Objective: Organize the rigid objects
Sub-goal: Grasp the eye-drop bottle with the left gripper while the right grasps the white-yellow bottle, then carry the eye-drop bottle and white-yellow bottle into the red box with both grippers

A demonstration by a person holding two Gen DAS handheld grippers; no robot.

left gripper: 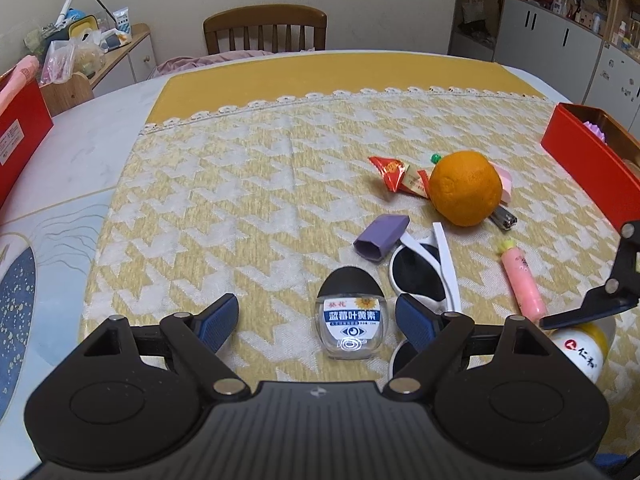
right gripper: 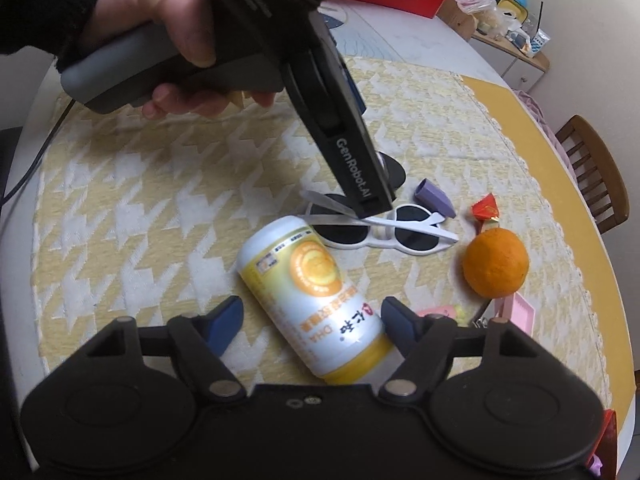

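Yellow-and-white houndstooth cloth (left gripper: 248,208) covers your table. Your left gripper (left gripper: 316,322) stands spread, pads clear, astride the small clear eye-drop bottle with black cap (left gripper: 351,318), which lies cap pointing away from you. Just right of that bottle, your right gripper (right gripper: 312,320) straddles the white-and-yellow plastic supplement bottle (right gripper: 316,304); its long axis lies slanted across the spread jaws, apparently not clamped.

Woven yellow-and-white tablecloth (left gripper: 224,208) with a rough, matt weave. Glossy plastic bottle (right gripper: 320,300) and sunglasses (right gripper: 384,230); dimpled orange (left gripper: 466,188). Wooden chair (left gripper: 265,26).
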